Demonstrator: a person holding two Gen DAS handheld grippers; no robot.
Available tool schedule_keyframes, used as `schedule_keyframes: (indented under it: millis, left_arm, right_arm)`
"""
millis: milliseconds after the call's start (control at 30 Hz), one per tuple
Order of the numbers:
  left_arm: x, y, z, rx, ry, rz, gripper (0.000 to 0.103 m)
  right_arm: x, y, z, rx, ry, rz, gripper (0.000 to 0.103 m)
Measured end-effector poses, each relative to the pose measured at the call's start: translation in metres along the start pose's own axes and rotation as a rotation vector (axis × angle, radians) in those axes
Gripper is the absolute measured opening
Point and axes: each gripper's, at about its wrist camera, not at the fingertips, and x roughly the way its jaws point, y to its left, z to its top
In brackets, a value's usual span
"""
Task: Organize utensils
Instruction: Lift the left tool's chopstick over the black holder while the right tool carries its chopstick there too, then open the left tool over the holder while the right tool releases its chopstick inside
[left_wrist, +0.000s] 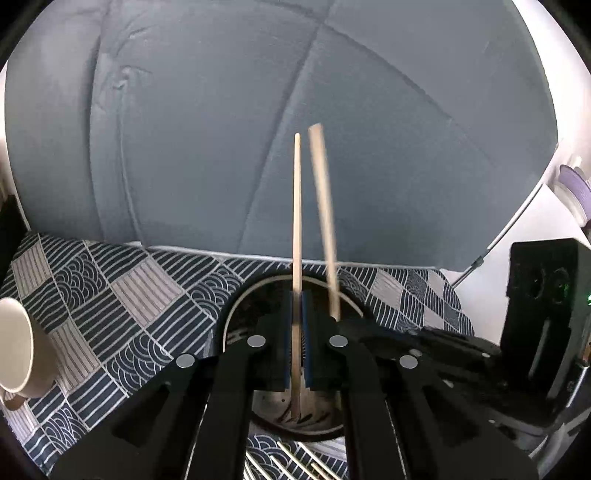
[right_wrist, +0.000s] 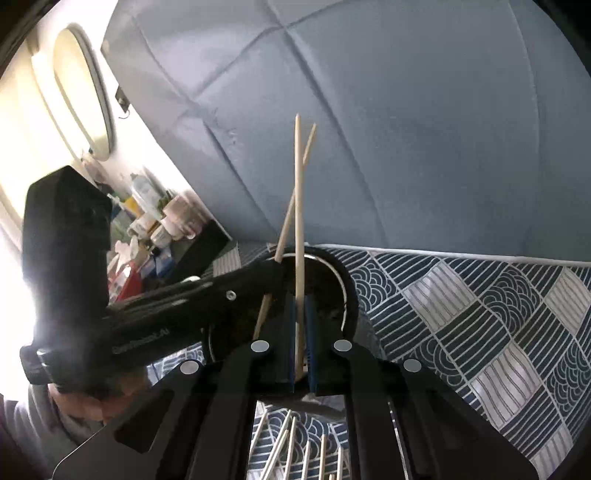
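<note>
In the left wrist view my left gripper (left_wrist: 297, 295) is shut on a thin wooden chopstick (left_wrist: 297, 203) that stands upright, its lower end down inside a round black holder (left_wrist: 242, 295). Just to its right a second, blurred chopstick (left_wrist: 323, 206) rises from my right gripper (left_wrist: 334, 319). In the right wrist view my right gripper (right_wrist: 302, 299) is shut on its upright chopstick (right_wrist: 298, 184) over the same holder (right_wrist: 343, 280). My left gripper (right_wrist: 275, 266) reaches in from the left with its chopstick (right_wrist: 290, 210) leaning across.
A patterned navy cloth (left_wrist: 110, 295) covers the table, with several loose chopsticks (right_wrist: 288, 450) near the front edge. A cream mug (left_wrist: 18, 347) lies at the left. A grey-blue cushioned back (left_wrist: 221, 147) rises behind. A cluttered shelf of bottles (right_wrist: 155, 218) is at the left.
</note>
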Motion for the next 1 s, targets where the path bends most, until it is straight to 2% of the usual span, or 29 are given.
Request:
schedule_keyframes:
  millis: [233, 333, 433, 567, 667, 733, 767, 800, 933, 1000]
  left_arm:
    - [-0.007, 0.003, -0.006, -0.012, 0.003, 0.002, 0.005]
    - [-0.016, 0.002, -0.007, 0.016, -0.007, 0.011, 0.006]
    - [-0.027, 0.002, -0.006, 0.017, -0.021, 0.012, 0.016]
    - [-0.040, 0.002, -0.006, 0.011, -0.031, 0.020, 0.020]
    - [-0.049, 0.001, -0.007, 0.012, -0.039, 0.024, 0.028]
    - [-0.055, 0.000, -0.008, 0.021, -0.042, 0.031, 0.031]
    - [-0.057, -0.001, -0.008, 0.025, -0.042, 0.036, 0.034]
    - [-0.060, -0.001, -0.009, 0.029, -0.041, 0.043, 0.036]
    - [-0.068, 0.001, -0.015, 0.037, -0.041, 0.083, 0.046]
    - [-0.071, 0.002, -0.018, 0.047, -0.043, 0.101, 0.054]
  right_arm:
    - [-0.012, 0.008, -0.005, -0.020, -0.003, -0.012, 0.008]
    - [-0.022, 0.012, -0.006, -0.030, -0.013, -0.022, 0.008]
    - [-0.032, 0.015, -0.006, -0.032, -0.025, -0.033, 0.009]
    - [-0.046, 0.021, -0.008, -0.043, -0.042, -0.047, 0.009]
    - [-0.056, 0.024, -0.010, -0.041, -0.050, -0.050, 0.009]
    - [-0.061, 0.026, -0.013, -0.035, -0.060, -0.058, 0.014]
    - [-0.064, 0.026, -0.014, -0.037, -0.065, -0.066, 0.023]
    - [-0.067, 0.028, -0.016, -0.046, -0.070, -0.078, 0.028]
    - [-0.073, 0.031, -0.024, -0.077, -0.059, -0.111, 0.029]
    - [-0.076, 0.032, -0.028, -0.085, -0.060, -0.131, 0.034]
